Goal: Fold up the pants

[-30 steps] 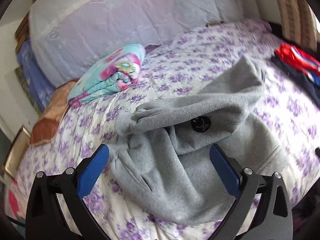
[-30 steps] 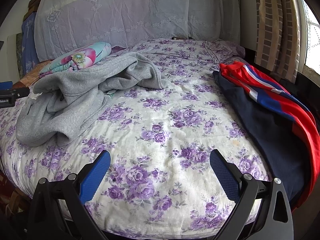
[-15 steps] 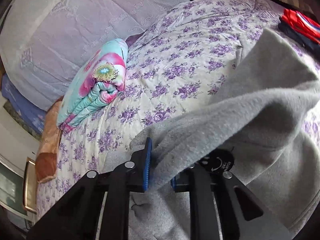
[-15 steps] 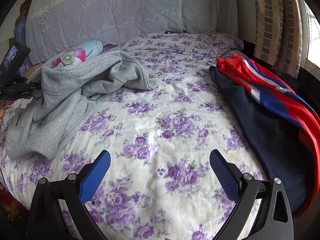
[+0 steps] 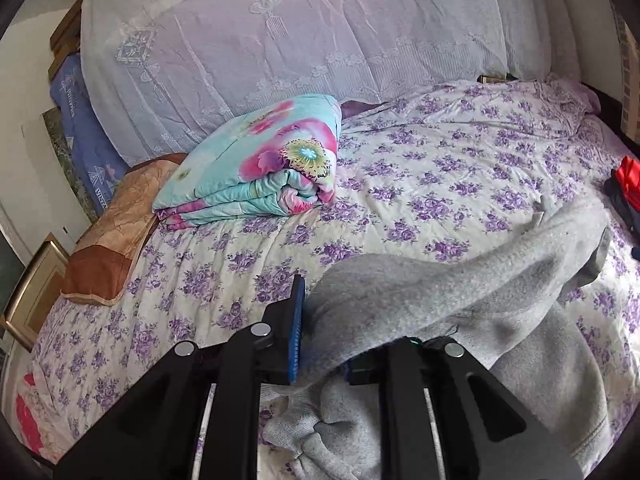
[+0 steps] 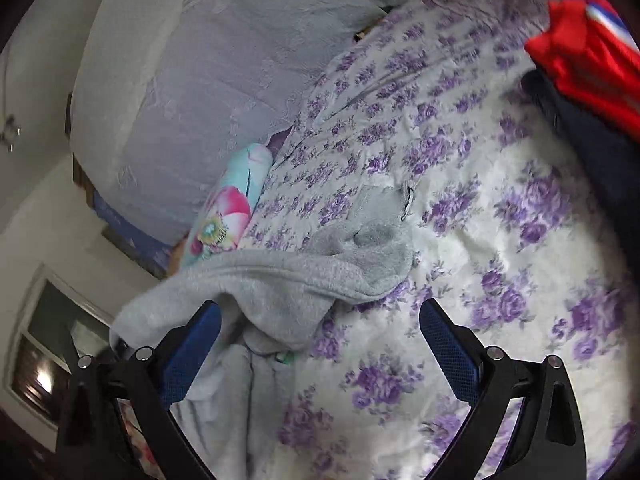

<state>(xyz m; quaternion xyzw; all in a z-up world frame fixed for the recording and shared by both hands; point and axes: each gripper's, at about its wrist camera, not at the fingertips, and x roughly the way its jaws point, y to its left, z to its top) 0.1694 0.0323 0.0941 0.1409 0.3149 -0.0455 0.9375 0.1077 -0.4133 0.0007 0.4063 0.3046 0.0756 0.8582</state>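
Observation:
Grey fleece pants (image 5: 460,296) lie crumpled on the purple-flowered bedsheet (image 5: 440,168). My left gripper (image 5: 324,344) is shut on a thick fold of them and holds that fold lifted off the bed; one leg trails away to the right. In the right wrist view the same pants (image 6: 304,276) stretch from the lower left toward the middle of the bed. My right gripper (image 6: 320,344) is open just above them, its left finger beside the grey cloth and nothing pinched between the blue pads.
A folded turquoise and pink flowered quilt (image 5: 264,168) lies at the head of the bed against a large lace-covered pile (image 5: 300,40). A red and navy garment (image 6: 592,76) lies along the right side. A brown cushion (image 5: 108,240) sits at the left edge.
My left gripper closed on the grey pants and lifted the fold up and leftward. My right gripper swung left across the bed and rolled, coming over the pants, still open.

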